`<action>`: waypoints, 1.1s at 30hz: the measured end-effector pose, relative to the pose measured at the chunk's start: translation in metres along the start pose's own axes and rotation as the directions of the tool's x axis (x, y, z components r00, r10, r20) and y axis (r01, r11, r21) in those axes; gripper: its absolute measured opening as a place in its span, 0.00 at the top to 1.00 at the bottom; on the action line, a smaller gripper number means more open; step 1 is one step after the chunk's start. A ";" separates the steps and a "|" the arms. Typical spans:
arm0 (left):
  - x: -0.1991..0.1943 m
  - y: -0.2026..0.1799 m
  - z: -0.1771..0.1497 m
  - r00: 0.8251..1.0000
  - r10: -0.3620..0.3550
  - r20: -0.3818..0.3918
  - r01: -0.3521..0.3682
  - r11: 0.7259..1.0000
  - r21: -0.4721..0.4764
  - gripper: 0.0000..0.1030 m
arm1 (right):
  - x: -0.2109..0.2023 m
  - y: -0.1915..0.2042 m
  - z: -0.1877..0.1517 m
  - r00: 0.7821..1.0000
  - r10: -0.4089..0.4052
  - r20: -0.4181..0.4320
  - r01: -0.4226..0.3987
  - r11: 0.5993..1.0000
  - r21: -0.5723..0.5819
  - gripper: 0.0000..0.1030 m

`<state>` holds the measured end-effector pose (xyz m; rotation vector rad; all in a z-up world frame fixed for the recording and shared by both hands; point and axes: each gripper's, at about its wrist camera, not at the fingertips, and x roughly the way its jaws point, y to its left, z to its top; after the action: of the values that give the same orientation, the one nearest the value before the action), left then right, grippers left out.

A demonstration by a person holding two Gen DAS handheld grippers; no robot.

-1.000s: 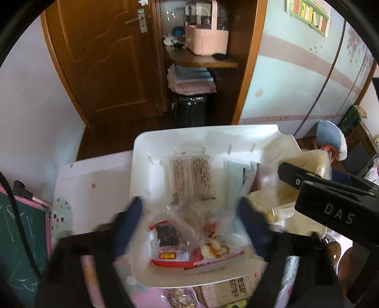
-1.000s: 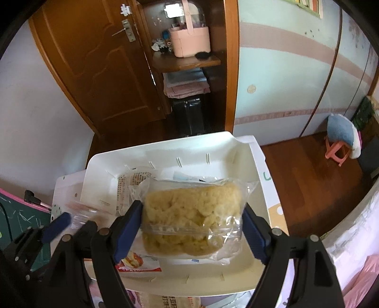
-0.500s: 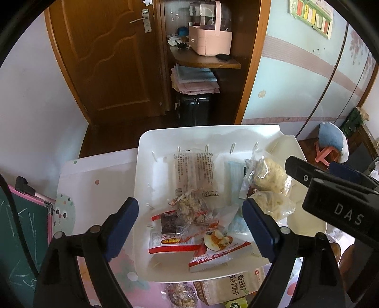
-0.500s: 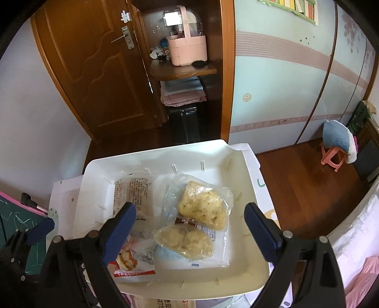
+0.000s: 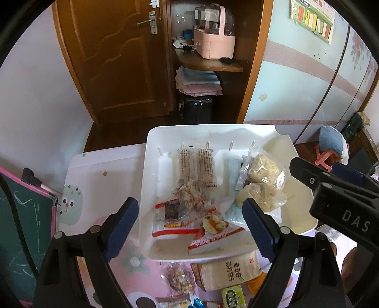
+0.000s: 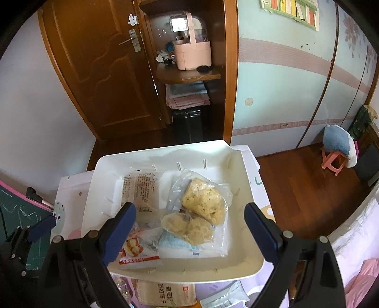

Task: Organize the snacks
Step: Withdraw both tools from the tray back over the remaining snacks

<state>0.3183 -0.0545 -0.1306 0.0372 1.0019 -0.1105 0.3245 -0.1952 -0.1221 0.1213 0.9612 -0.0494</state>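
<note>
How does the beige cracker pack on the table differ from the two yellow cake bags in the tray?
The cracker pack is opaque beige with printed characters; the cake bags are clear and show yellow crumbly cake. The cracker pack lies outside the white tray, at its near edge; the cake bags lie inside it. All are sealed.

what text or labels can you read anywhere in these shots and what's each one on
"DAS": white letters on the black body of the right tongs, seen from the left wrist view.
"苏打饼干": on the tan cracker pack lying just outside the white tray, printed upside down to the camera.
Fine print on the two clear stick packs in the tray: too small to read.
Red-and-white wrappers and wall chart: blurred, unreadable.
</note>
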 end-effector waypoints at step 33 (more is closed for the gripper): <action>-0.112 0.027 -0.110 0.998 0.033 0.060 -0.030 0.998 -0.059 0.14 | -0.138 0.008 -0.100 0.993 -0.001 0.121 0.022 0.985 -0.170 0.09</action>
<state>0.1691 -0.0104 -0.0956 -0.0036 0.9428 -0.0530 0.1652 -0.1764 -0.0647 -0.0455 0.8420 0.0151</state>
